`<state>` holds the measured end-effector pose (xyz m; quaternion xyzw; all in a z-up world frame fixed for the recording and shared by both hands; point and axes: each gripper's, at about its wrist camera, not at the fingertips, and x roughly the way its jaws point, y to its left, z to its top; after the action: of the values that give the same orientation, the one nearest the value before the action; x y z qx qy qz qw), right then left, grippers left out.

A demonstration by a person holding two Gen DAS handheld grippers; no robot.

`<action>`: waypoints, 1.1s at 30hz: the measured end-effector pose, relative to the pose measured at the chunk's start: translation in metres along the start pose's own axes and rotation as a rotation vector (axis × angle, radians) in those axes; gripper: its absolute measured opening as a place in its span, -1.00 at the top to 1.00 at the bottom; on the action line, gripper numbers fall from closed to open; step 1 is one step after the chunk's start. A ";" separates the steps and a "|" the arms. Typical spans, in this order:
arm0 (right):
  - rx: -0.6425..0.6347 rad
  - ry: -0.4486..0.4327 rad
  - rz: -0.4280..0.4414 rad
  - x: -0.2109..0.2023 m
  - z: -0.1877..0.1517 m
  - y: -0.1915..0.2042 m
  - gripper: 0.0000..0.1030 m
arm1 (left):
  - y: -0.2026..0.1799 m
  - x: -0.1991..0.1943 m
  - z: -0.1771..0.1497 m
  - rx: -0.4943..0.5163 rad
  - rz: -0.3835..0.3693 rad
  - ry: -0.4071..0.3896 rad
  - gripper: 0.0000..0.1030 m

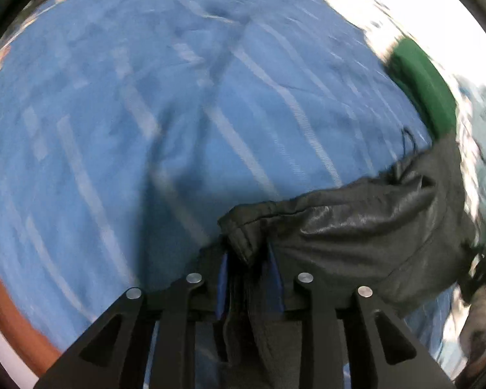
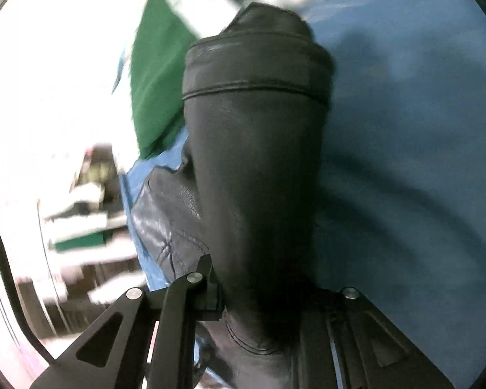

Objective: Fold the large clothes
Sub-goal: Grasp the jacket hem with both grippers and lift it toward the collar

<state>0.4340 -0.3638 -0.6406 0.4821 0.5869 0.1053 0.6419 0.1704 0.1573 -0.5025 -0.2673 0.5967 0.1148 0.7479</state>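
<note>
the left gripper (image 1: 248,259) points steeply down at a blue cloth (image 1: 145,113) with pale stripes that fills most of its view. its jaws stand narrow, and a bunched edge of a black leather-like garment (image 1: 356,227) sits pinched between them, the blue pads (image 1: 277,278) pressing on the dark fabric. from there the garment runs off to the right in a creased, shiny fold that lies on the blue cloth. a green fabric piece (image 1: 421,84) lies near the cloth's upper right edge, well apart from the gripper. a brown strip (image 1: 13,317) shows at the lower left rim, beyond the cloth.

in the right wrist view the black garment (image 2: 256,162) rises straight ahead as a long draped column with a stitched hem band near its top, and it hides most of the right gripper (image 2: 259,308). only the left finger tip is visible beside the fabric; the jaws are closed narrow around the garment's lower end, which passes between them. the blue cloth (image 2: 405,129) lies behind and to the right. the green fabric (image 2: 155,81) lies to the left of the garment's upper part. the background on the left is bright and blurred.
</note>
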 end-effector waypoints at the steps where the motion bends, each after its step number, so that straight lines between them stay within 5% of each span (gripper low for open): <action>1: 0.073 -0.034 -0.030 -0.025 -0.017 -0.024 0.69 | -0.009 0.000 0.005 0.049 -0.008 0.012 0.53; 4: 0.169 -0.085 -0.138 -0.074 -0.056 -0.071 0.64 | -0.027 -0.010 0.007 0.152 0.042 -0.035 0.50; 6: 0.253 -0.066 -0.220 -0.085 -0.077 -0.106 0.37 | -0.031 -0.016 0.006 0.164 0.056 -0.060 0.41; 7: 0.284 -0.046 -0.268 -0.088 -0.082 -0.122 0.19 | -0.032 -0.019 0.004 0.162 0.082 -0.081 0.10; 8: 0.312 -0.025 -0.289 -0.089 -0.082 -0.134 0.05 | -0.030 -0.021 0.002 0.159 0.103 -0.095 -0.46; 10: 0.290 -0.032 -0.309 -0.092 -0.081 -0.131 -0.04 | -0.022 -0.022 -0.006 0.129 0.155 -0.120 -0.77; 16: -0.002 -0.109 -0.550 -0.119 -0.089 -0.069 -0.05 | 0.025 0.012 -0.022 0.045 0.381 -0.084 -0.77; 21: -0.253 -0.189 -0.691 -0.136 -0.115 -0.014 -0.05 | 0.048 0.042 -0.023 0.015 0.359 -0.047 -1.00; 24: -0.404 -0.086 -0.560 -0.101 -0.129 0.032 0.01 | 0.048 0.045 -0.024 0.012 0.367 -0.082 -1.00; 28: -0.563 0.126 -0.394 -0.010 -0.138 0.080 0.41 | 0.046 0.045 -0.024 0.009 0.359 -0.088 -1.00; 30: -0.608 0.158 -0.404 0.037 -0.134 0.090 0.47 | 0.046 0.041 -0.024 0.012 0.345 -0.076 -1.00; 33: -0.623 0.179 -0.580 0.096 -0.122 0.074 0.46 | 0.054 0.024 -0.017 -0.020 0.318 -0.079 -1.00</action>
<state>0.3895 -0.1983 -0.6300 0.0695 0.6917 0.1342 0.7062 0.1360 0.1894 -0.5423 -0.1721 0.6006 0.2479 0.7404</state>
